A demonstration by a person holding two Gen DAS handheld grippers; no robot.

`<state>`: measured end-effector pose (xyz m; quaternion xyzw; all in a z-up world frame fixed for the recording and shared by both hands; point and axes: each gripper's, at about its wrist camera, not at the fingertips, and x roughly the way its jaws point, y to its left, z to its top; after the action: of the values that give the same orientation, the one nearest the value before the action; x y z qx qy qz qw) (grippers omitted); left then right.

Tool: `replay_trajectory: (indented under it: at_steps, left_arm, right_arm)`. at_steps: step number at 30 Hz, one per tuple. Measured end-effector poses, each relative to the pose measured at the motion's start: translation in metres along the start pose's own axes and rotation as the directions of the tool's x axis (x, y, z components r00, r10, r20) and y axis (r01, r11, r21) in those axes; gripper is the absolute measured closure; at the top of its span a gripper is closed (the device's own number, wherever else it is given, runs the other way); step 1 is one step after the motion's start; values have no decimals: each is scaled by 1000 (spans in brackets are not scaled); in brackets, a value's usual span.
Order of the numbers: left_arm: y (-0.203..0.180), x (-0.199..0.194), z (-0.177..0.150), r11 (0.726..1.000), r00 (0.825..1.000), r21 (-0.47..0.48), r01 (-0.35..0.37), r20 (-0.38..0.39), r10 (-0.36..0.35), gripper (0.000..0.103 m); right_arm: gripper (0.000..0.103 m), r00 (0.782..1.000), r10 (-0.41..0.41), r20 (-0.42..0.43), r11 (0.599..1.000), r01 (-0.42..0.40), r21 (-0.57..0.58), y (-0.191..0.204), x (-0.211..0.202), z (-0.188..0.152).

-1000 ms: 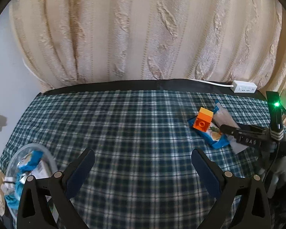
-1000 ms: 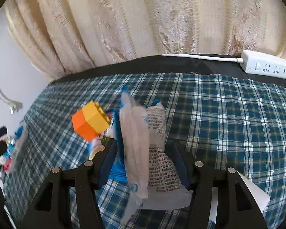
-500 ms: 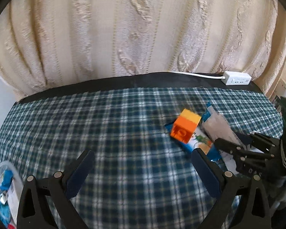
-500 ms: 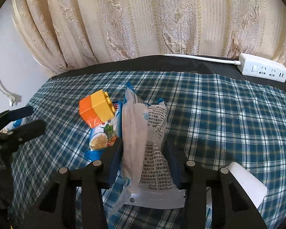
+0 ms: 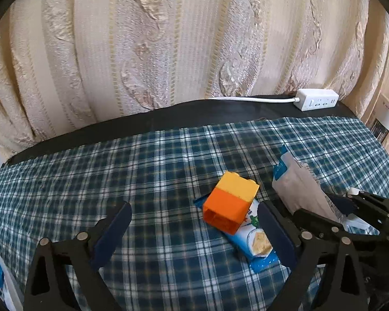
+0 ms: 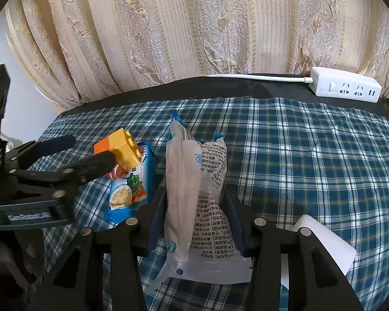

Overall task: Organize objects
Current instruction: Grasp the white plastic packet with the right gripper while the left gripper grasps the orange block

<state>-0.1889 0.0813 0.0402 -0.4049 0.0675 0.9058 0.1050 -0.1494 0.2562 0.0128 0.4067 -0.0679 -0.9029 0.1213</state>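
The right gripper point(image 6: 194, 215) has its jaws closed on a white printed packet point(image 6: 197, 181), which stands upright between them. The left gripper point(image 5: 192, 233) reaches low over the tabletop point(image 5: 116, 176) with jaws wide open, just beside the orange and yellow block point(image 5: 230, 204). The block lies on a blue cracker packet point(image 5: 256, 243). A white power strip point(image 6: 345, 88) lies at the far edge, before the curtain point(image 5: 168, 39).

A packet point(image 6: 194, 197) stands between the right jaws; left of them a block point(image 6: 122, 150) rests on a wrapper point(image 6: 132, 189), between the left jaws
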Motion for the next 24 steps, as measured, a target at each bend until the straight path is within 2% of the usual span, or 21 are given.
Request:
replay_trajectory:
  at_steps: [5, 9, 14, 17, 19, 24]
  left_arm:
    - [-6, 9, 0, 1000, 1000, 21, 8, -7, -8, 10]
    - [-9, 16, 0, 1000, 1000, 21, 12, -21, -12, 19]
    - [-10, 20, -1, 1000, 1000, 19, 13, -22, -13, 26]
    - [-12, 18, -1, 999, 1000, 29, 22, -15, -21, 38]
    - [-15, 16, -2, 999, 1000, 40, 26, -9, -26, 51]
    - [-20, 12, -4, 998, 1000, 69, 5, 0, -5, 64]
  right_arm:
    - [56, 1000, -4, -9, 1000, 4, -1, 2, 2, 0]
    - [56, 1000, -4, -12, 1000, 4, -2, 2, 2, 0]
    - [55, 1000, -2, -14, 1000, 2, -1, 2, 3, 0]
    - [55, 1000, -2, -17, 1000, 2, -3, 1, 4, 0]
    - [55, 1000, -1, -18, 1000, 1, -3, 2, 4, 0]
    - [55, 1000, 1, -20, 1000, -1, -2, 2, 3, -1]
